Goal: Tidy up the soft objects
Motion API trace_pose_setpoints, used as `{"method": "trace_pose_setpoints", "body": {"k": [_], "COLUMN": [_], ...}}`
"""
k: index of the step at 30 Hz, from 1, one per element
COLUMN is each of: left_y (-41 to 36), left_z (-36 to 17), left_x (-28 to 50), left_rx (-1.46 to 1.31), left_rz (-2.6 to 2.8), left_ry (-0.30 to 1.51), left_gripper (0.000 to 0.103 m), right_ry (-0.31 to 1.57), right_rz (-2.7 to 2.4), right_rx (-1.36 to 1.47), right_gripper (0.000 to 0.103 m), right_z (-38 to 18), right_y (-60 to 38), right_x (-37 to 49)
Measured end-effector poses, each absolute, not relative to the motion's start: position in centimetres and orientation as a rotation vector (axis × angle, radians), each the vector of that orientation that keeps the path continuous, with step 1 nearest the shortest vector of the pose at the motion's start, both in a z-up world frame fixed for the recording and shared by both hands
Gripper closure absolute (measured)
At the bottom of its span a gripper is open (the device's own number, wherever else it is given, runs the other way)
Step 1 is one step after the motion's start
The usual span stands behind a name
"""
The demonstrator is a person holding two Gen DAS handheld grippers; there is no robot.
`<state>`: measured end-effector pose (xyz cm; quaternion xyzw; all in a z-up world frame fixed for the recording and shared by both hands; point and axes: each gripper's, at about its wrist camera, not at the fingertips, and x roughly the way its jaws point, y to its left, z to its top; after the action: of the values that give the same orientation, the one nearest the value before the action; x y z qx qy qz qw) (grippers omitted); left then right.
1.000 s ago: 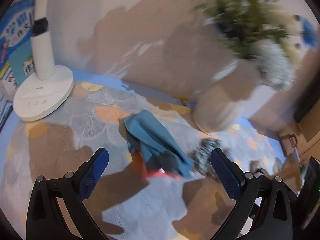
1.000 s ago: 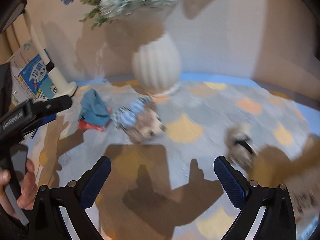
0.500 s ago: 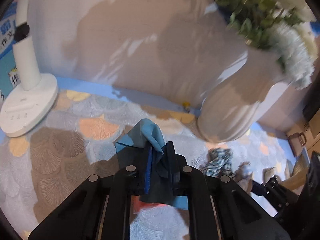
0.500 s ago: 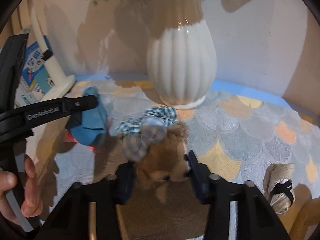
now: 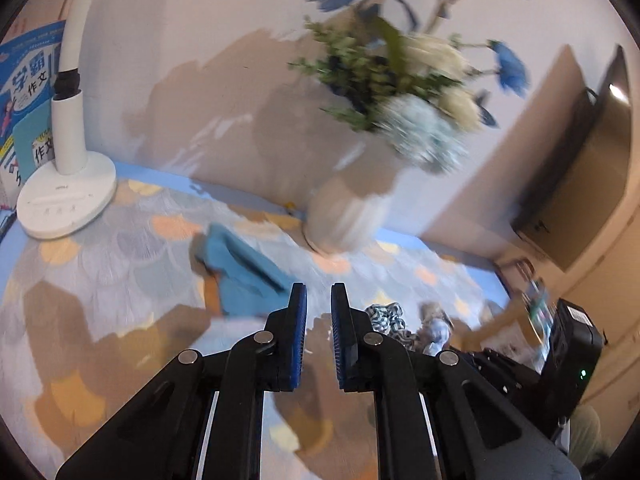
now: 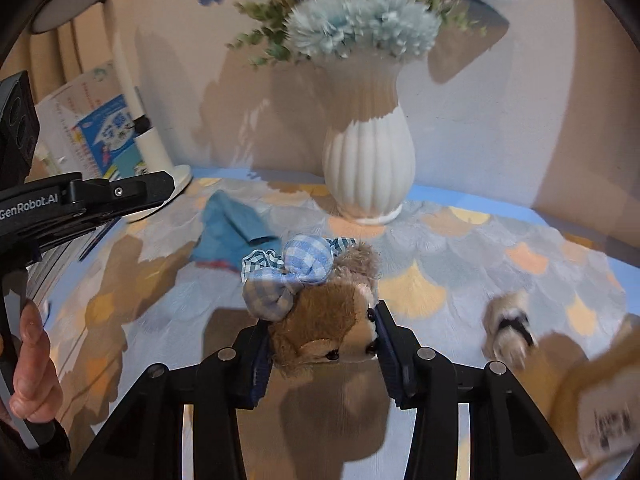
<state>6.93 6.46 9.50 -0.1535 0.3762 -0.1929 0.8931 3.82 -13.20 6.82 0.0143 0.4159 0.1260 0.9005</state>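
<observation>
The right claw (image 6: 320, 344) pinches the plush dog (image 6: 320, 332) by its head only, above the surface (image 6: 460, 248) middle; it may slip out. The left claw (image 5: 318, 300) (nearly pressed together, empty) hangs near the blue cloth (image 5: 244, 268), well inside the far edge.

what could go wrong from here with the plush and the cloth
1. The right gripper pinches only the plush head; soft fur could slip out, or the checked bow could snag.
2. The left gripper has nearly closed jaws with nothing between them, while the blue cloth lies on the table; that grasp may have failed.
3. The vase stands just behind both; a swing could tip it.
</observation>
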Motion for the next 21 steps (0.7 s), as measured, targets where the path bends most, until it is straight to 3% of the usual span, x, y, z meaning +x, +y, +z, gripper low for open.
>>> {"method": "trace_pose_setpoints", "body": {"k": [2,4,5,6,7,14,16,17,18,19,21], "left_y": [6.2,6.3,6.4,6.7,7.0,6.9,6.9,6.6,6.3,6.0,5.5], "left_z": [9.7,9.4,9.0,8.7,8.4,4.5,3.3,2.8,2.3,1.7,1.5], "left_x": [5.9,6.1,6.7,7.2,7.7,15.4,17.3,18.0,18.6,19.1,19.0], "left_rx": [-0.268,-0.24,-0.236,-0.238,-0.246,-0.257,-0.27,-0.256,-0.242,-0.223,-0.188], "left_rz": [-0.366,-0.304,-0.267,-0.243,-0.224,-0.169,-0.172,-0.185,-0.198,-0.207,-0.204], "left_ry": [0.78,0.802,0.802,0.788,0.771,0.865,0.886,0.896,0.916,0.949,0.937], "left_gripper": [0.091,0.058,0.025,0.007,0.006,0.008,0.013,0.04,0.079,0.092,0.095], "right_ry": [0.864,0.876,0.881,0.888,0.905,0.957,0.947,0.948,0.948,0.944,0.937], "right_rz": [0.257,0.243,0.237,0.231,0.219,0.187,0.197,0.201,0.204,0.205,0.226], "right_rx": [0.031,0.034,0.041,0.044,0.047,0.047,0.037,0.028,0.012,-0.003,-0.021], "right_gripper": [0.059,0.059,0.059,0.059,0.059,0.058,0.058,0.058,0.058,0.057,0.057], "right_z": [6.8,6.1,5.6,5.2,4.3,1.6,1.6,1.6,1.6,1.6,1.7], "right_y": [-13.7,-14.3,-14.6,-14.7,-15.0,-15.9,-15.7,-15.6,-15.3,-15.1,-14.9], "right_x": [2.2,0.6,-0.1,-0.2,-0.3,-0.1,-0.2,-0.2,-0.3,-0.4,-0.6]}}
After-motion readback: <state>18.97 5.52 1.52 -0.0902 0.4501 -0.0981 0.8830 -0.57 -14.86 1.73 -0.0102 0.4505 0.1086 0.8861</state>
